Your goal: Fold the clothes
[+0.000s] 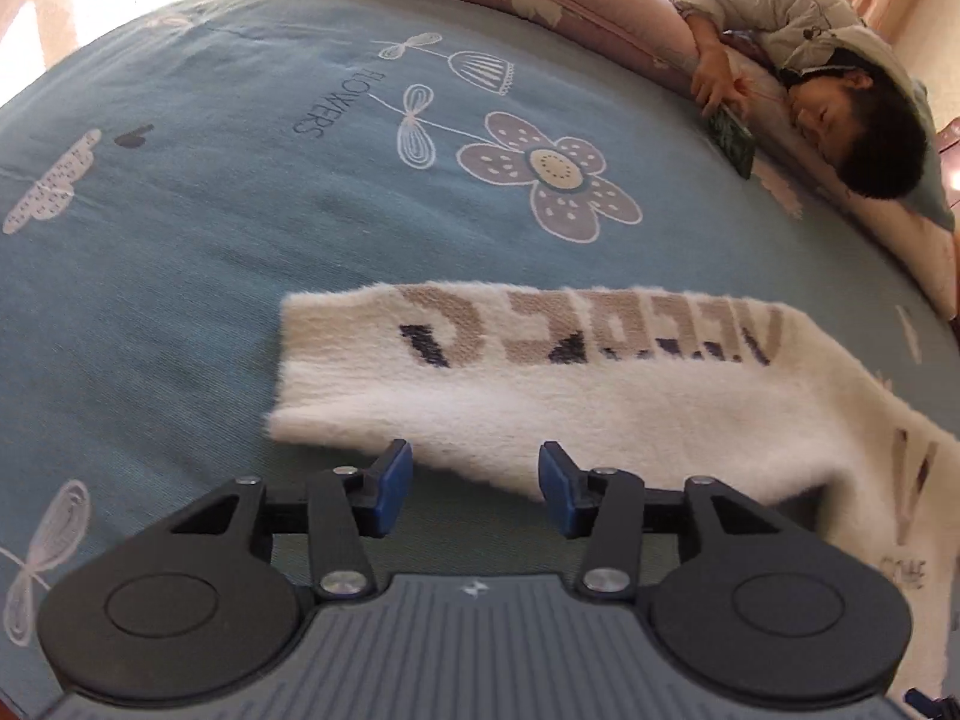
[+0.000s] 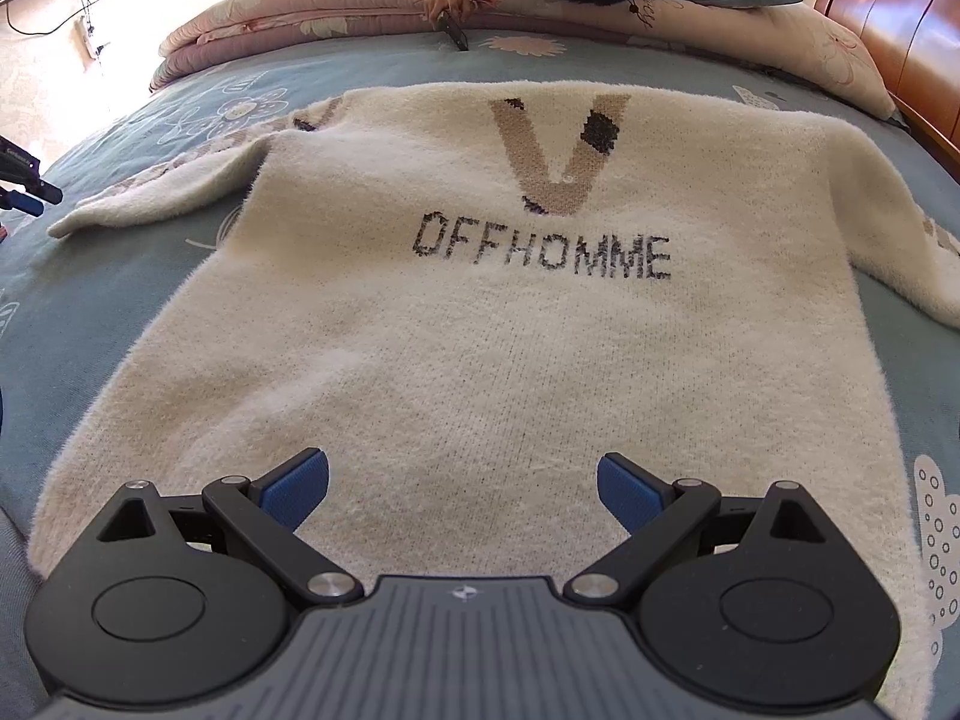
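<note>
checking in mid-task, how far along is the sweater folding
Done: the fluffy cream knitted sweater is spread flat on the blue flowered bedsheet. In hand: nothing; left gripper by the lettered sleeve and right gripper at the hem have jaws open. Left: every fold.

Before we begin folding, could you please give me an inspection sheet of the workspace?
Surface: bed with blue flower-print sheet.
Job's things: cream sweater spread flat, lettering up; sleeve stretched sideways.
Clutter: phone in a lying person's hand.
Grippers: left tool open at the sleeve edge; right tool open over the hem.
Cables: wall cords far left.
Surroundings: rolled pink quilt, wooden headboard.
</note>
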`<state>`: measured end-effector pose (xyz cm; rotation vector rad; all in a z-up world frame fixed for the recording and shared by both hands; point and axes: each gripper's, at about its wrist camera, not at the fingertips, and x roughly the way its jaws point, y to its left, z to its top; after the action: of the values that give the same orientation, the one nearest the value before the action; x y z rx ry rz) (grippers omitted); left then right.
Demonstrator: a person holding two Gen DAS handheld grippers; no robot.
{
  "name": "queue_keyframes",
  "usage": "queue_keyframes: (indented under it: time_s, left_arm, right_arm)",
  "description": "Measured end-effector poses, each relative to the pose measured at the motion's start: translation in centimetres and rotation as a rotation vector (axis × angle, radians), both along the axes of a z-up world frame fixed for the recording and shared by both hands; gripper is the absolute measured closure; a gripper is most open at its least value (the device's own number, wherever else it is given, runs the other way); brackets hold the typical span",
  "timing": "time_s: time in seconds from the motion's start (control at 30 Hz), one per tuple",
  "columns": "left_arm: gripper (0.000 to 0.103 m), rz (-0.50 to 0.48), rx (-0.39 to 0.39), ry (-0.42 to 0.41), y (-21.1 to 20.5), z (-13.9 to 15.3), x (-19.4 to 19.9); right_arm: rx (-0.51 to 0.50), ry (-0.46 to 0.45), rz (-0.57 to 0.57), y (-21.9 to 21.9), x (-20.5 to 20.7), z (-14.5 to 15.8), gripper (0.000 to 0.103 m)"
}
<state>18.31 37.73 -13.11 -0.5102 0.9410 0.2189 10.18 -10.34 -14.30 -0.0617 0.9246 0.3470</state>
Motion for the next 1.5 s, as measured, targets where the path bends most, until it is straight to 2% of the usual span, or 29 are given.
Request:
queue_keyframes:
  time_s: [0.03,0.07,0.17,0.23,0.3,0.33,0.4,0.5,0.57,0.63,0.67,0.73,0.77,0.8,0.9,1.03,1.1,1.13,1.23,1.33,1.43,1.5]
  left_arm:
    - [0.054,0.002,-0.092,-0.036,-0.3,-0.5,-0.1]
    - [0.051,0.023,-0.145,-0.051,-0.7,-1.4,0.0]
    - [0.052,0.098,-0.189,0.006,-1.6,-4.3,0.8]
    - [0.052,0.144,-0.225,0.000,-1.2,-5.7,0.9]
    - [0.054,0.207,-0.252,-0.056,-0.4,-6.5,1.0]
    - [0.056,0.236,-0.250,-0.083,0.0,-6.6,1.1]
    - [0.090,0.286,-0.097,-0.082,0.2,-6.0,1.8]
    - [0.089,0.294,-0.029,-0.062,0.7,-5.5,2.9]
    - [0.084,0.254,-0.008,-0.035,0.5,-5.2,2.8]
    - [0.082,0.214,0.012,-0.008,0.2,-4.9,2.7]
    - [0.076,0.190,0.018,-0.001,-0.1,-4.7,2.2]
    - [0.070,0.136,0.041,0.000,-0.9,-3.9,1.0]
    - [0.062,0.108,0.049,-0.003,-1.3,-3.4,0.5]
    - [0.054,0.063,0.054,0.002,-1.9,-2.9,-0.3]
    - [0.050,-0.059,0.082,0.020,-4.0,-1.8,-1.7]
    - [0.050,-0.179,0.205,0.021,-7.4,-1.2,-2.9]
    - [0.050,-0.216,0.257,0.000,-8.7,-1.2,-3.5]
    - [0.049,-0.235,0.269,-0.002,-9.1,-1.3,-3.6]
    - [0.049,-0.274,0.266,0.003,-9.8,-2.0,-3.7]
    - [0.049,-0.299,0.262,0.008,-10.4,-2.6,-3.8]
    - [0.049,-0.327,0.271,0.010,-11.1,-3.0,-3.9]
    - [0.049,-0.344,0.277,0.015,-11.6,-3.2,-3.7]
  right_arm:
    - [0.001,0.001,0.000,0.0,-0.1,0.0,0.005]
    - [0.001,0.003,-0.001,0.0,-0.1,0.1,0.005]
    - [-0.009,0.001,-0.006,-0.2,-0.4,0.1,0.005]
    - [-0.013,0.001,-0.014,-0.6,-0.4,0.1,0.005]
    - [-0.018,0.001,-0.021,-0.8,-0.4,0.1,0.005]
    - [-0.021,0.003,-0.021,-0.8,-0.3,0.0,0.005]
    - [-0.028,0.005,-0.022,-0.7,-0.1,-0.3,0.005]
    - [-0.031,-0.008,-0.001,-0.4,0.2,-0.2,0.007]
    - [-0.021,-0.023,0.036,0.0,1.1,0.3,0.009]
    - [-0.010,-0.035,0.074,0.7,2.7,1.0,0.016]
    - [-0.011,-0.041,0.094,1.4,3.7,1.2,0.021]
    - [-0.013,-0.054,0.133,2.8,5.7,1.6,0.043]
    - [-0.014,-0.060,0.153,3.5,6.7,1.8,0.057]
    - [-0.015,-0.067,0.172,4.2,7.6,2.0,0.061]
    - [-0.017,-0.086,0.232,6.3,10.6,2.6,0.062]
    - [-0.022,-0.106,0.293,9.0,14.6,3.0,0.065]
    - [-0.024,-0.099,0.266,10.0,16.6,2.2,0.081]
    - [-0.020,-0.093,0.248,10.2,17.3,1.9,0.081]
    - [0.010,-0.050,0.251,11.3,18.7,0.4,0.081]
    - [-0.018,-0.015,0.256,13.0,19.4,-1.9,0.081]
    - [-0.020,-0.050,0.243,14.1,19.5,-3.0,0.081]
    - [-0.008,-0.040,0.232,14.4,20.0,-2.9,0.081]
